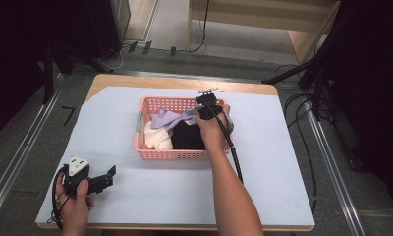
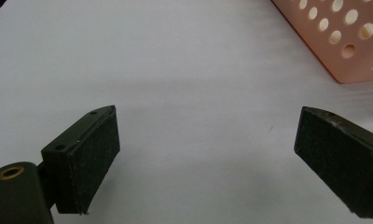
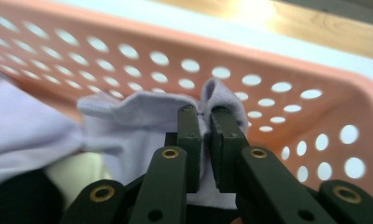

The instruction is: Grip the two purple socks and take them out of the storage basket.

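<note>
A pink perforated basket (image 1: 145,104) sits mid-table and holds a lilac cloth (image 1: 167,118), a white cloth (image 1: 156,137) and a black cloth (image 1: 187,136). My right gripper (image 1: 197,114) is inside the basket near its far right corner, shut on a fold of the lilac cloth (image 3: 142,116), which bunches up between the jaws (image 3: 206,122). My left gripper (image 1: 108,176) rests low over the table's near left part, open and holding nothing. In the left gripper view its pads (image 2: 93,154) stand wide apart over bare white sheet, with the basket's corner (image 2: 343,51) at the upper right.
A white sheet (image 1: 111,118) covers the wooden table, whose far edge (image 1: 184,82) shows bare. Black cable (image 1: 236,160) trails from the right gripper along the forearm. Tripod legs and cables stand on the floor at both sides.
</note>
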The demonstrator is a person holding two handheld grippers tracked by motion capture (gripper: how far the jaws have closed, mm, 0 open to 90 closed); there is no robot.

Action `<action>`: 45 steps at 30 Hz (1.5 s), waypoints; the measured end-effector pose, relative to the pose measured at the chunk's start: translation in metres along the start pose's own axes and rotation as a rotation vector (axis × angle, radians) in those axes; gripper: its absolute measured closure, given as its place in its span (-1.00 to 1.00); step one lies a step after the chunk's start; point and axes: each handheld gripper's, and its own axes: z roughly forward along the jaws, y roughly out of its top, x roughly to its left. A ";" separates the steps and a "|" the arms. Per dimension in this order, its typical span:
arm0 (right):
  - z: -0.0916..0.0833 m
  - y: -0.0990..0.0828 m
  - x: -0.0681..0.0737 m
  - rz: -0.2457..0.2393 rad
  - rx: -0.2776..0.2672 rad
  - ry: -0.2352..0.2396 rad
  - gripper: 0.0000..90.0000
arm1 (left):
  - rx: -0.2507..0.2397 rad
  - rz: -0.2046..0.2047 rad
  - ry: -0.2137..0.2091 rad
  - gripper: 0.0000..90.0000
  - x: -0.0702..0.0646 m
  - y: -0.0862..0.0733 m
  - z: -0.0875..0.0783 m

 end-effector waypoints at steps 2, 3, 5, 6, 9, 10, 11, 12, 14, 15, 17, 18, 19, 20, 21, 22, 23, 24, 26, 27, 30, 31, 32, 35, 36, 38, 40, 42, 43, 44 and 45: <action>-0.003 -0.001 -0.002 0.007 -0.022 0.017 0.88 | 0.003 -0.006 0.001 -0.83 0.000 0.000 0.000; -0.011 -0.002 -0.006 0.027 -0.061 0.051 0.89 | 0.005 -0.003 -0.001 -0.83 0.000 0.000 0.000; -0.015 -0.002 -0.008 0.033 -0.075 0.063 0.89 | 0.005 -0.004 -0.003 -0.83 0.000 0.000 0.001; -0.019 -0.002 -0.010 0.037 -0.093 0.077 0.89 | 0.005 -0.003 -0.003 -0.84 0.000 0.000 0.001; -0.032 -0.003 -0.014 0.025 -0.153 0.104 0.90 | 0.005 -0.005 -0.002 -0.83 0.000 0.000 0.001; -0.037 -0.003 -0.015 0.017 -0.173 0.111 0.90 | 0.005 -0.004 -0.003 -0.83 0.000 0.000 0.001; -0.046 -0.002 -0.016 0.013 -0.210 0.119 0.90 | 0.005 -0.003 -0.004 -0.83 0.000 0.000 0.001; -0.046 -0.002 -0.016 0.013 -0.210 0.119 0.90 | 0.005 -0.004 -0.004 -0.83 0.000 0.000 0.001; -0.058 -0.003 -0.019 0.011 -0.256 0.123 0.90 | 0.006 -0.004 -0.004 -0.83 0.000 0.000 0.001; -0.058 -0.003 -0.019 0.011 -0.256 0.123 0.90 | 0.004 -0.006 -0.004 -0.83 0.000 0.000 0.001; -0.069 -0.004 -0.023 0.014 -0.302 0.124 0.90 | 0.004 -0.007 -0.003 -0.83 0.000 0.000 0.000; -0.071 -0.005 -0.025 0.010 -0.319 0.121 0.90 | 0.003 -0.007 -0.003 -0.83 0.000 0.000 0.000; -0.071 -0.005 -0.025 0.010 -0.319 0.121 0.90 | 0.003 -0.007 -0.003 -0.83 0.000 0.000 0.000; -0.074 -0.005 -0.027 0.015 -0.332 0.117 0.90 | 0.004 -0.007 -0.004 -0.83 0.000 0.000 0.000; -0.077 -0.006 -0.030 0.018 -0.351 0.114 0.90 | 0.003 -0.008 -0.005 -0.84 0.000 0.000 0.001; -0.079 -0.007 -0.031 0.021 -0.357 0.113 0.90 | 0.002 -0.008 -0.005 -0.83 0.000 0.000 0.001; -0.081 -0.008 -0.034 0.030 -0.372 0.111 0.90 | 0.002 -0.008 -0.005 -0.84 0.000 0.000 0.000; -0.082 -0.008 -0.037 0.031 -0.386 0.108 0.90 | 0.002 -0.008 -0.005 -0.83 0.000 0.000 0.000; -0.086 -0.009 -0.041 0.030 -0.403 0.097 0.90 | 0.004 -0.008 -0.004 -0.83 0.000 0.000 0.000; -0.088 -0.009 -0.044 0.033 -0.413 0.094 0.90 | 0.006 -0.005 -0.005 -0.83 0.000 0.000 0.000; -0.095 -0.010 -0.054 0.049 -0.444 0.085 0.90 | 0.004 -0.009 -0.004 -0.83 0.000 0.000 0.000; -0.101 -0.011 -0.064 0.065 -0.465 0.075 0.90 | 0.004 -0.008 -0.003 -0.83 0.000 0.000 0.000; -0.101 -0.011 -0.064 0.065 -0.465 0.075 0.90 | 0.004 -0.008 -0.004 -0.83 0.000 0.000 0.001; -0.107 -0.015 -0.077 0.093 -0.484 0.061 0.89 | 0.005 -0.006 -0.005 -0.83 0.000 0.000 0.000; -0.108 -0.017 -0.083 0.096 -0.490 0.054 0.89 | 0.004 -0.008 -0.004 -0.83 0.000 0.000 0.001; -0.109 -0.026 -0.100 0.127 -0.491 0.025 0.89 | 0.004 -0.009 -0.004 -0.83 0.000 0.000 0.000; -0.109 -0.033 -0.111 0.143 -0.485 0.005 0.89 | 0.002 -0.012 -0.007 -0.83 0.000 0.000 0.000; -0.109 -0.037 -0.117 0.153 -0.484 -0.004 0.89 | 0.002 -0.014 -0.007 -0.83 0.000 0.000 0.000; -0.109 -0.041 -0.122 0.163 -0.479 -0.011 0.89 | 0.003 -0.013 -0.006 -0.83 0.000 0.000 0.000; -0.110 -0.049 -0.133 0.185 -0.471 -0.030 0.89 | 0.002 -0.013 -0.006 -0.83 0.000 0.000 0.000; -0.110 -0.049 -0.133 0.185 -0.471 -0.030 0.89 | 0.003 -0.013 -0.006 -0.83 0.000 0.000 0.000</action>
